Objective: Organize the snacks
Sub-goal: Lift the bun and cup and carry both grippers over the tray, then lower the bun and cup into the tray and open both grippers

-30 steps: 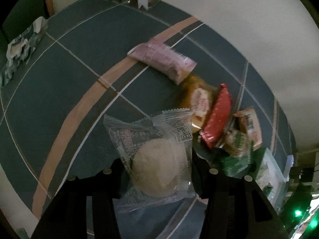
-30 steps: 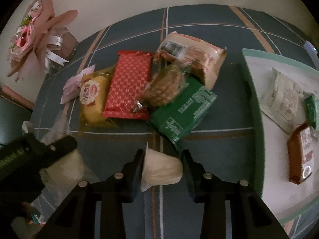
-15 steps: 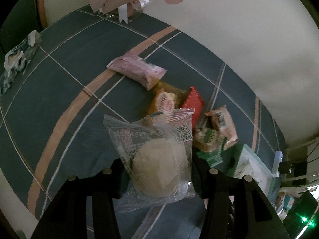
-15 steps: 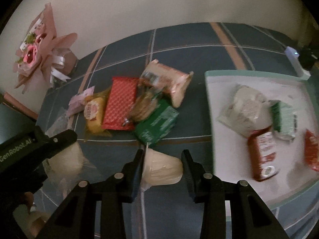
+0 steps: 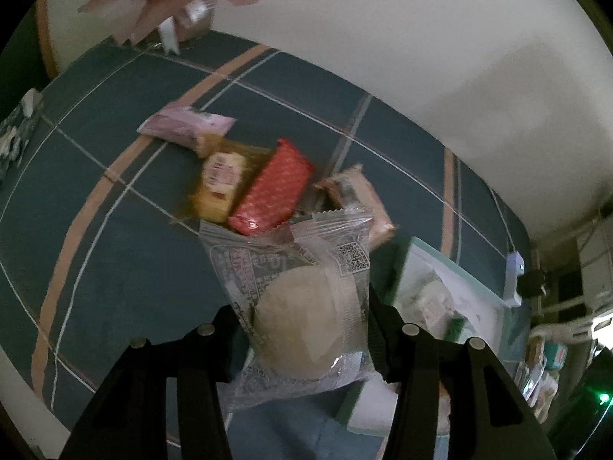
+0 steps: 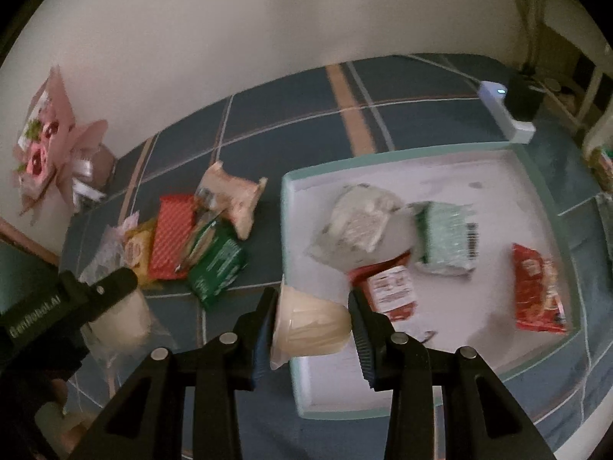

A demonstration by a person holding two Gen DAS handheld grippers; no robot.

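Both grippers are moving toward the tray; right gripper is squeezing a soft cup, left gripper a squishy bun (crinkly bag).

A round pale cake in a clear wrapper is held upright between the left tongs. A cream jelly cup lies sideways between the right tongs, over the tray's near-left edge. Four packets lie in the tray; six are piled just left of it.
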